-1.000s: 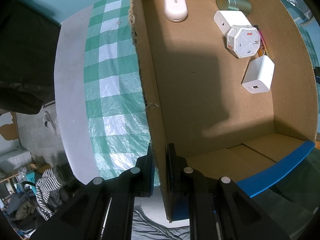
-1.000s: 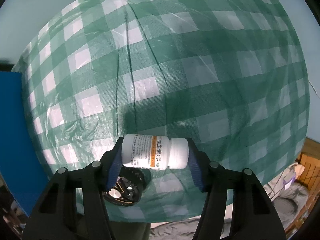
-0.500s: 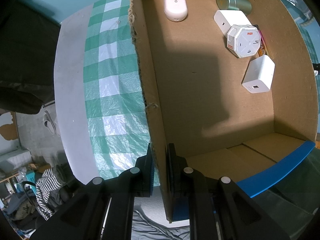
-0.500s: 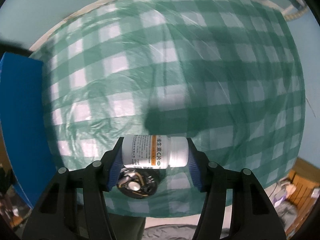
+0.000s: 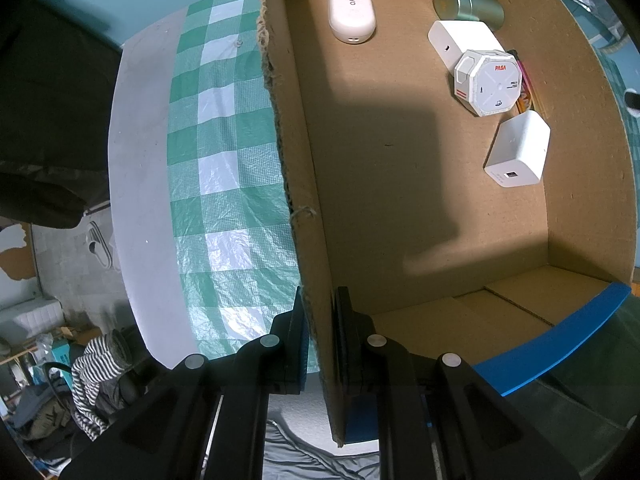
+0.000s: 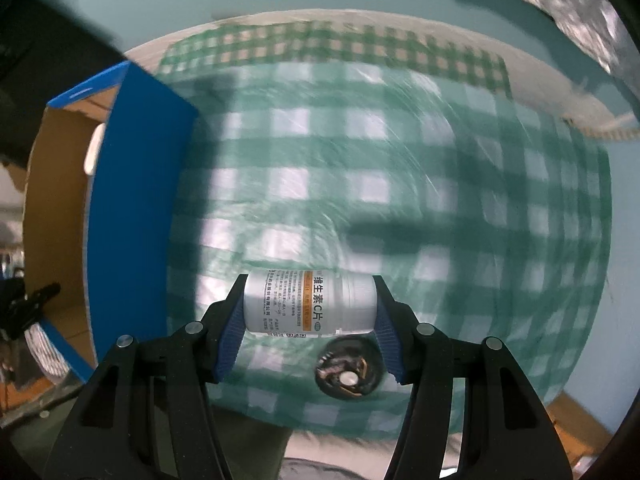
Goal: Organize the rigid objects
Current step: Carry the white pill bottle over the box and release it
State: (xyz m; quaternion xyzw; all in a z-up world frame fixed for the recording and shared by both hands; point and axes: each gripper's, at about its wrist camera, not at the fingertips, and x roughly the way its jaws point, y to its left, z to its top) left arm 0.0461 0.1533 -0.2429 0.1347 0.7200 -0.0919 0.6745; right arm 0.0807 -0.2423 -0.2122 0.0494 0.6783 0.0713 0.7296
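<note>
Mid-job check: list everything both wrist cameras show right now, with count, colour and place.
cardboard box: 1, brown inside, blue outside, on the table
earbud case: 1, pale pink, box's far end
tin can: 1, green, lying in far corner
white chargers: 2, along box's right wall
octagonal case: 1, white, between the chargers
vitamin C bottle: 1, white, orange band, held sideways above the table
round black part: 1, on the cloth below the bottle
checked tablecloth: 1, green and white, on table
left hand-held gripper: black, clamped on box wall
right hand-held gripper: black, blue pads, gripping the bottle
</note>
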